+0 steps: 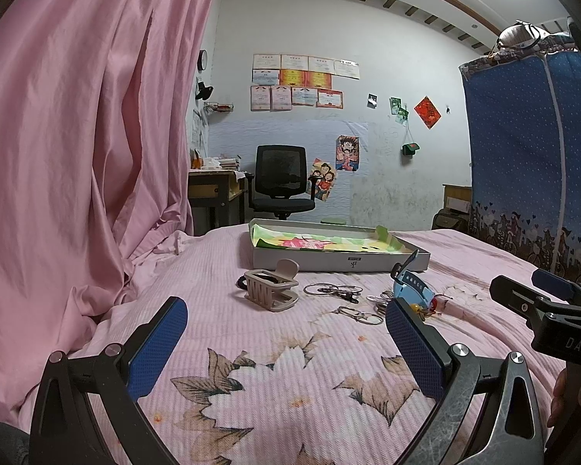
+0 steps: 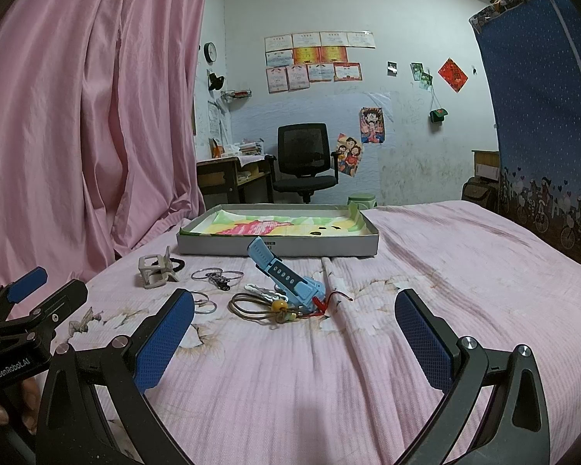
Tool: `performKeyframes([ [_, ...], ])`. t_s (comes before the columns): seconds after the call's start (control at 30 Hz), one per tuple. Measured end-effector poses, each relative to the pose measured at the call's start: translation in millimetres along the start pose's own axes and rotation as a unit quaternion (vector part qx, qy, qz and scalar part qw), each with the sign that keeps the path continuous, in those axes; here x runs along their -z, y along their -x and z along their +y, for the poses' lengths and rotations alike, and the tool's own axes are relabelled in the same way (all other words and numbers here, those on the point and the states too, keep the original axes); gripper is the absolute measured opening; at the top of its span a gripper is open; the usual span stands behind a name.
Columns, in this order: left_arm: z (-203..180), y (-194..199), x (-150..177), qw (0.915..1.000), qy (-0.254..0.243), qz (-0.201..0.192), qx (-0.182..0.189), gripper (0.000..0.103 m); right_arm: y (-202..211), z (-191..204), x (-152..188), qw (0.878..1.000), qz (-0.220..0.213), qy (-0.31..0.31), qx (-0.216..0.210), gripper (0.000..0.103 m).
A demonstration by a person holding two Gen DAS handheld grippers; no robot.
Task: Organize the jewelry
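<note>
Jewelry lies on a pink floral bedspread [image 1: 290,368] in front of a shallow grey box [image 1: 329,261] lined with coloured paper. A beige hair claw [image 1: 269,288] sits at the left, with metal bangle rings [image 1: 331,290] beside it. A light blue watch [image 2: 290,277] lies tilted over a brown cord necklace with a yellow bead [image 2: 267,308]. The box [image 2: 279,246] and hair claw [image 2: 155,269] also show in the right wrist view. My left gripper [image 1: 286,345] is open and empty, short of the jewelry. My right gripper [image 2: 294,333] is open and empty, just short of the necklace.
A pink curtain [image 1: 77,135] hangs along the left of the bed. A black office chair [image 1: 281,180] and a desk [image 1: 213,190] stand behind the bed. A blue fabric wardrobe [image 1: 530,147] stands at the right. The other gripper shows at each view's edge [image 1: 554,310].
</note>
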State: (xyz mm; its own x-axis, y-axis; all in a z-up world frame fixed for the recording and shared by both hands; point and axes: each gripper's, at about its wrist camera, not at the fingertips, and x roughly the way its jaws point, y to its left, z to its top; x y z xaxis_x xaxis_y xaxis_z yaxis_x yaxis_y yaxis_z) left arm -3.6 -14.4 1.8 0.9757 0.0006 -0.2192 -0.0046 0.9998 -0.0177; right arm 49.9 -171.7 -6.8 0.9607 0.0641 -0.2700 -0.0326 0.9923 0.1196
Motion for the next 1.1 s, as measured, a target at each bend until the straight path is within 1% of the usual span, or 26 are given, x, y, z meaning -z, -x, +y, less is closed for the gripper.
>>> performKeyframes([
  [0.73,1.9,-0.6,0.5,1.0,-0.001,0.0,0.001,0.103,4.7,-0.9,1.4,1.0,0.003,-0.002,0.0,0.102],
  [0.97,-3.6,1.4,-1.6,0.9999,0.0,0.007,0.011,0.103,2.8,-1.6,2.6,1.0,0.004,-0.001,0.001,0.102],
  [1.1,-3.3,-2.4,-5.3,0.9997,0.009,0.018,0.015,0.103,3.4,0.3,3.8,1.0,0.002,0.008,0.003,0.102],
])
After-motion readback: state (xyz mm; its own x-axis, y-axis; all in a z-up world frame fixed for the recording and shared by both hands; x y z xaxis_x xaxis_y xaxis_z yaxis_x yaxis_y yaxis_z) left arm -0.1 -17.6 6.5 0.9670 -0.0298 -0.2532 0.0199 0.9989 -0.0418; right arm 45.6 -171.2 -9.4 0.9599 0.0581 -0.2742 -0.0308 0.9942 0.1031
